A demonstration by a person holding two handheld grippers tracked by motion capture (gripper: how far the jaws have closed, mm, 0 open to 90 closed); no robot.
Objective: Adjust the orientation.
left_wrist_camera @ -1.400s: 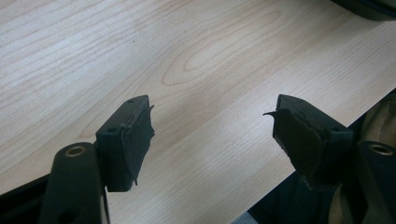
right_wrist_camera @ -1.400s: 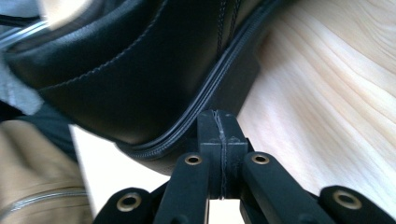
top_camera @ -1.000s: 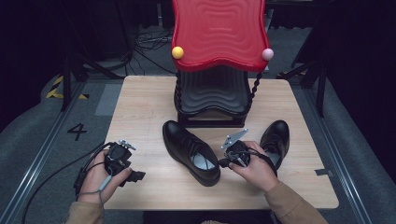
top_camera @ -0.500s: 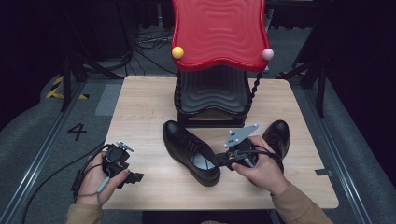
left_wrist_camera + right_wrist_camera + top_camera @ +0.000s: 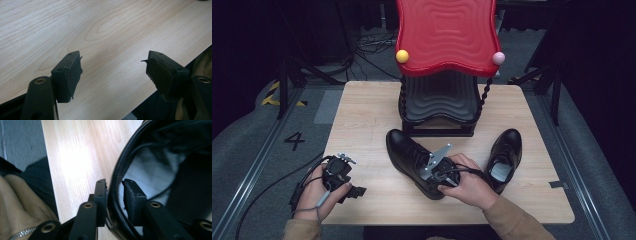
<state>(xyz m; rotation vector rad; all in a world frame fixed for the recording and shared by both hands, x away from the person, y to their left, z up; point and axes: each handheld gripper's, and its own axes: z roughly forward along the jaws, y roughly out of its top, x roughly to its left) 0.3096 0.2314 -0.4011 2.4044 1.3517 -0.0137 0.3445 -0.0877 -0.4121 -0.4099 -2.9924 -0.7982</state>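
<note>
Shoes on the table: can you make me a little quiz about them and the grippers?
1. True or false: the left gripper is holding a shoe.
2. What straddles the nearer shoe at its collar? A) the right gripper B) the yellow ball C) the left hand
3. Fill in: the other shoe lies on the ____ table.

Key: 1 false, its jaws are wide apart over bare wood. 2 A, one jaw inside, one outside. 3 wooden.

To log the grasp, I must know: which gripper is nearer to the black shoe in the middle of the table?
Right. The right gripper straddles the middle shoe collar, one jaw inside and one outside. The left gripper rests open near the table's front left edge, apart from it.
</note>
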